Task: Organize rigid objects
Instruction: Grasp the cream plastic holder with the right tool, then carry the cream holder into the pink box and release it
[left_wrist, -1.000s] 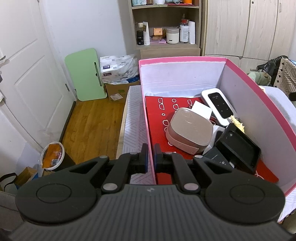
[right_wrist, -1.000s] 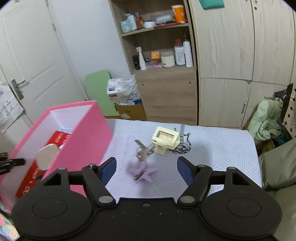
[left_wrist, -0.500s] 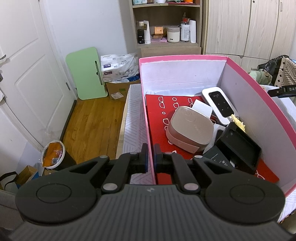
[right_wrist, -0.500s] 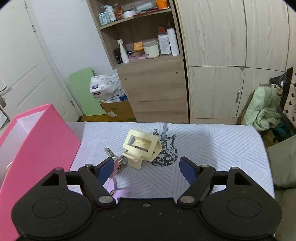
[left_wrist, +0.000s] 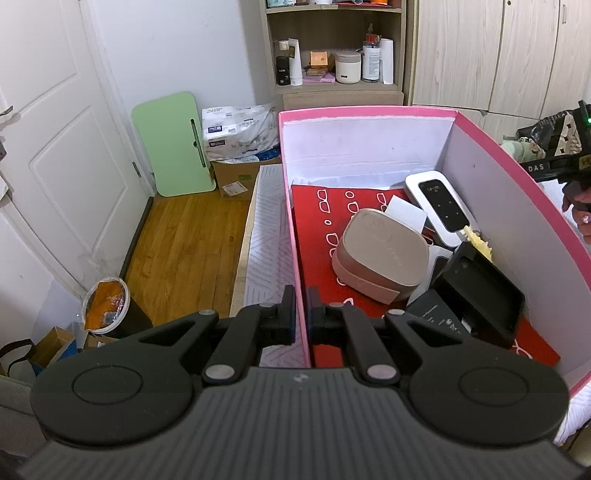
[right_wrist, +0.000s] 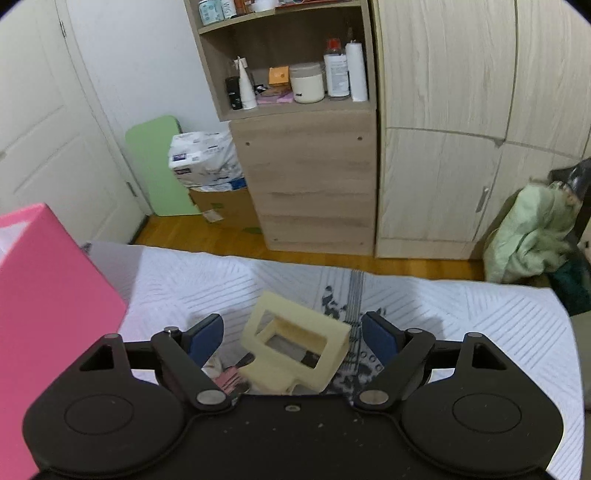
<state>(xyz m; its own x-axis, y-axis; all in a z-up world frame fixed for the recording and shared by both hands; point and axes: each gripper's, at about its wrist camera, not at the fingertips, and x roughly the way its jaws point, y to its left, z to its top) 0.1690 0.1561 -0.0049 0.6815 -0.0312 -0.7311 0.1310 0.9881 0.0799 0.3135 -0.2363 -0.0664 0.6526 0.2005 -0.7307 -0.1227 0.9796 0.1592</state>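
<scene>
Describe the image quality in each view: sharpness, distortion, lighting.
Left wrist view: sharp and evenly lit, fisheye bowing the pink box walls. Right wrist view: softer and dimmer, dark vignette in the corners, wardrobe edges curved, green cloth smeared; the cream frame throws only a faint shadow.

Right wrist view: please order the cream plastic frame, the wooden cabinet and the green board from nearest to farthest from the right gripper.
1. Cream plastic frame, between the right gripper fingers.
2. Wooden cabinet, straight ahead.
3. Green board, far left, against the wall.
</scene>
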